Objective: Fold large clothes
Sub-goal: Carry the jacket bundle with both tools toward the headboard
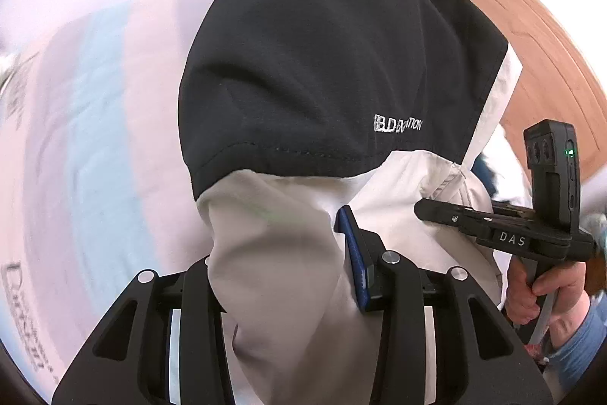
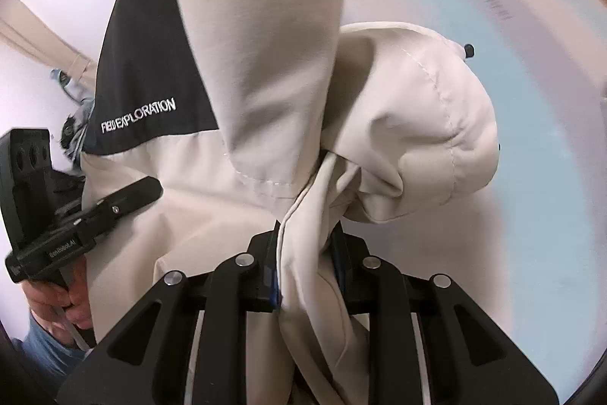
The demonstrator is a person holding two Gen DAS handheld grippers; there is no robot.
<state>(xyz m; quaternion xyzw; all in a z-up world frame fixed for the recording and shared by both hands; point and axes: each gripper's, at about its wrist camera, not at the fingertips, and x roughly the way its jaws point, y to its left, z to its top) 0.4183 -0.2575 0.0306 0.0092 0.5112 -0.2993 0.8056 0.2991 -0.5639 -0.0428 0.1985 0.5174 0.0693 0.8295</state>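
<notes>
Jacket (image 1: pixel 322 71), cream with a black panel lettered "FIELD EXPLORATION", hangs bunched and lifted above a pale sheet (image 1: pixel 95 139) with a light blue stripe. Sheet is blurred; open room shows around the garment on both sides. Hems and lower folds are cut off behind the tools. Left tool (image 1: pixel 292 276) is closed on cream fabric. Right tool (image 2: pixel 307 276) is clamped on a gathered cream fold just below the hood (image 2: pixel 417 124).
</notes>
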